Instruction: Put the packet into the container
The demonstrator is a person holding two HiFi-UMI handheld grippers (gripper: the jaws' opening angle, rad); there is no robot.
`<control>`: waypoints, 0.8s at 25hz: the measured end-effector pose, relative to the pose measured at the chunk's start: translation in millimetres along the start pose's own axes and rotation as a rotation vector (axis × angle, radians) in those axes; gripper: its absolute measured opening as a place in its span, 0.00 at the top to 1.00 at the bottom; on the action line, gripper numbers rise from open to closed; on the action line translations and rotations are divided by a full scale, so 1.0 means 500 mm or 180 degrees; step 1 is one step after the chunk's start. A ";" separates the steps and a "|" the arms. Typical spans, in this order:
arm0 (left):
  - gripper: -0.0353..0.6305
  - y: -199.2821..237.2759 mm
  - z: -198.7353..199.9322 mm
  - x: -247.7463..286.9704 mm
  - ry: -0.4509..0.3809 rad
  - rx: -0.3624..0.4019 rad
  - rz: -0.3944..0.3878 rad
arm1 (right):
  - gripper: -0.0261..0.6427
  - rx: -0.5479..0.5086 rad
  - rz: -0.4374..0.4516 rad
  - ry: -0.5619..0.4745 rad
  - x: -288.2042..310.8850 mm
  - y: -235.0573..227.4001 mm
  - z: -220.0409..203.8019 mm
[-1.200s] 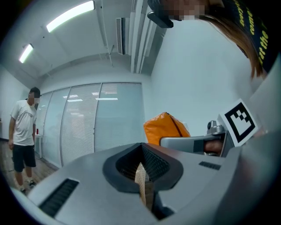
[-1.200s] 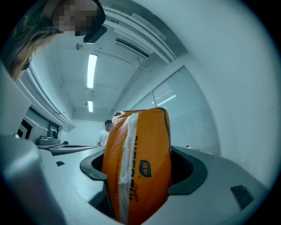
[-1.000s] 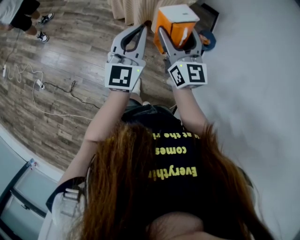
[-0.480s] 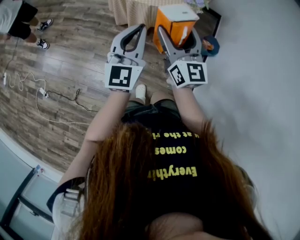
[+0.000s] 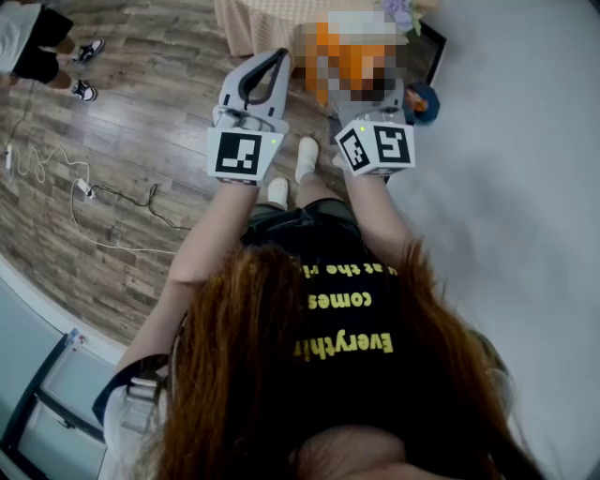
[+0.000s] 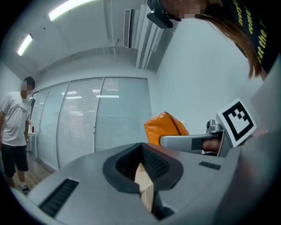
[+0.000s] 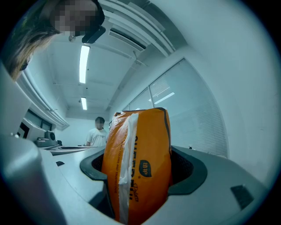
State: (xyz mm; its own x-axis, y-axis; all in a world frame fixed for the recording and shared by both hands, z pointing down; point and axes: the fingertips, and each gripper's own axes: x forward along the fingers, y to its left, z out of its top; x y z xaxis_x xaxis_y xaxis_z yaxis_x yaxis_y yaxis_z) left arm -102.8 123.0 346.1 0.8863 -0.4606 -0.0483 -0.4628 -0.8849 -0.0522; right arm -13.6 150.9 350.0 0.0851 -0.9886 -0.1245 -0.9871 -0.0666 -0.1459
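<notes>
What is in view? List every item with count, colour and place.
orange plastic packet: 1, orange with a white seam, between the right gripper's jaws
wood-plank floor: 1, brown, beneath the grippers
thin cable: 1, white, on the floor at left
checked cloth: 1, beige, top of the head view
bystander in a T-shirt: 1, white top and dark shorts, far left
container: none that I can make out
shoes: 2, white, on the floor between the grippers
left gripper: 1, grey, jaws together, holding nothing
right gripper: 1, grey, jaws shut on the packet
</notes>
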 end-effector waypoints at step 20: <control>0.94 0.068 0.060 0.325 -0.0064 -0.0026 0.0321 | 0.41 -0.0003 0.0361 0.0061 0.259 -0.210 0.079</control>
State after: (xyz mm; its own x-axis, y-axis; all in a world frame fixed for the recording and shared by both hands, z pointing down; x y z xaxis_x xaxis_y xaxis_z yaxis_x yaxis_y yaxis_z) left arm 25.0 20.1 306.5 0.8347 -0.5459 -0.0729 -0.5493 -0.8348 -0.0380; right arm 106.3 35.1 310.6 -0.0297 -0.9921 -0.1215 -0.9903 0.0457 -0.1310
